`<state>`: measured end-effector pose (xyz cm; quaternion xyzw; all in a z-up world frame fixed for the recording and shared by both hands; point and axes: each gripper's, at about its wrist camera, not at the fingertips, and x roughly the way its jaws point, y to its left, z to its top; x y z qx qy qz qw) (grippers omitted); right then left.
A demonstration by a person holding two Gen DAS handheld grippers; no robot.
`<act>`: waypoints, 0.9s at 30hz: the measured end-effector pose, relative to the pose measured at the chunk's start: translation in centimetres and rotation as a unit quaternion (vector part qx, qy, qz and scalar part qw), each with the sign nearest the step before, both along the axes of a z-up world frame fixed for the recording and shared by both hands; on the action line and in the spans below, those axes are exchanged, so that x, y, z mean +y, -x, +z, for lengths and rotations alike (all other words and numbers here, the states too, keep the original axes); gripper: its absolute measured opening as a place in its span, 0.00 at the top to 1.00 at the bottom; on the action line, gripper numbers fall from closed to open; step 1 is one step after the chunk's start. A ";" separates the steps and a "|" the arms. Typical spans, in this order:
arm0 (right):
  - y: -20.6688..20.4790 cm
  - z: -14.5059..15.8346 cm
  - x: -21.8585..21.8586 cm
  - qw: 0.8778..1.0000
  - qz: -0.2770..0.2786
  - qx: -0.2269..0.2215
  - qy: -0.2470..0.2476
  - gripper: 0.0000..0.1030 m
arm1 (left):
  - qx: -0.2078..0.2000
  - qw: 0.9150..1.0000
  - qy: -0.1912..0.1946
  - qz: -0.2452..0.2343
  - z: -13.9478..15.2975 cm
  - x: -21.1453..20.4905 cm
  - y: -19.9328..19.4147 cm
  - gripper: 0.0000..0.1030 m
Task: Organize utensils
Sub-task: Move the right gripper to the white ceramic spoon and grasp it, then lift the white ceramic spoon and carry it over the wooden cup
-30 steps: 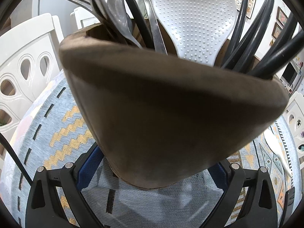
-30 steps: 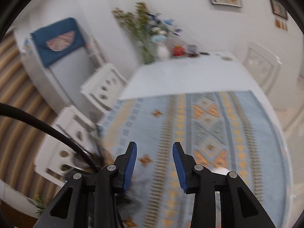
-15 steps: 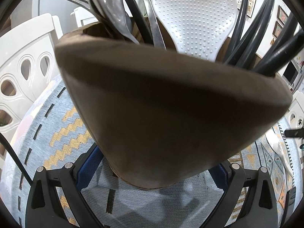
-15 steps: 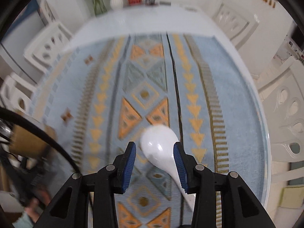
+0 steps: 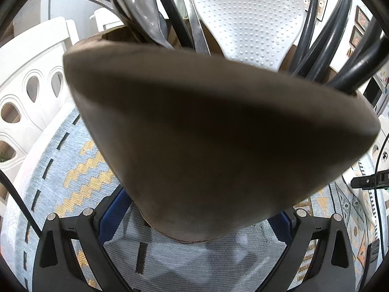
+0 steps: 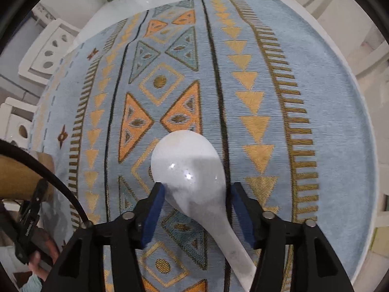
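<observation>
Right wrist view: the right gripper (image 6: 195, 209), its jaws just widened, straddles a white spoon (image 6: 192, 172) lying mid-tablecloth (image 6: 316, 77), pads not touching it. The left gripper (image 5: 194, 221) clamps a brown utensil holder (image 5: 206, 133) near the tablecloth's edge.

The holder (image 5: 218, 141) looks matt brown, like smooth card or leather, with no shine. In it stand a white plastic paddle (image 5: 248, 22) covered in small raised dots, a glossy grey metal spoon (image 5: 143, 17) and black tools (image 5: 340, 56) with a dull satin sheen. The cloth (image 6: 316, 97) on the bench is woven, ribbed and matt, in pale blue with ochre figures. The white spoon (image 6: 189, 170) is smooth and glossy, with bright glints. The right hand-held gripper (image 6: 194, 204) is matt black plastic with blue rubbery pads (image 6: 152, 215).
</observation>
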<state>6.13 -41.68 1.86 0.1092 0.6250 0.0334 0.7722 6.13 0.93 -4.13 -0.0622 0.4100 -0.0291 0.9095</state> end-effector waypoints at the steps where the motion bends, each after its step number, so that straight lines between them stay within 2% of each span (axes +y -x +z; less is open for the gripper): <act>1: 0.0 -0.1 0.0 1.000 0.000 -0.002 -0.004 0.32 | 0.000 1.000 0.000 0.000 0.0 -0.1 0.0 0.02; 2: 0.0 -0.1 0.2 1.000 0.001 -0.004 -0.002 0.27 | 0.000 1.000 0.000 0.000 0.0 -0.1 0.0 0.02; 4: 0.1 -0.1 1.4 1.000 0.012 -0.002 0.029 0.28 | 0.000 1.000 0.000 0.000 0.0 0.0 0.0 0.02; 6: 0.1 0.0 3.0 0.996 0.029 -0.001 0.082 0.39 | 0.000 1.000 0.000 0.000 0.0 0.0 0.0 0.03; 7: 0.2 0.1 3.6 0.994 0.042 -0.007 0.100 0.41 | 0.000 1.000 0.000 0.000 0.0 0.0 0.0 0.02; 9: 0.6 0.6 4.1 0.994 0.045 -0.017 0.096 0.49 | 0.000 1.000 0.001 0.000 0.0 0.1 0.0 0.02; 13: 0.7 1.5 4.1 0.999 0.016 -0.030 0.024 0.51 | 0.000 1.000 0.000 0.000 0.0 -0.1 -0.1 0.02; 14: 0.7 1.6 4.3 0.999 0.014 -0.029 0.016 0.67 | 0.000 1.000 0.000 0.000 0.0 -0.1 -0.1 0.02; 18: 0.4 1.8 5.2 1.000 0.001 -0.019 -0.022 0.68 | 0.001 1.000 0.001 0.000 -0.2 -0.3 -0.1 0.02; 22: 0.2 1.4 6.1 1.000 0.007 -0.006 0.005 0.67 | 0.001 1.000 0.003 0.000 -0.3 -0.1 -0.1 0.03; 25: -0.3 0.9 6.4 1.000 0.012 0.019 0.007 0.58 | 0.001 1.000 0.004 -0.001 -0.3 -0.1 -0.1 0.03; 27: -0.9 0.8 6.4 1.000 0.017 0.020 0.013 0.55 | 0.001 1.000 0.005 -0.001 -0.4 0.1 -0.2 0.03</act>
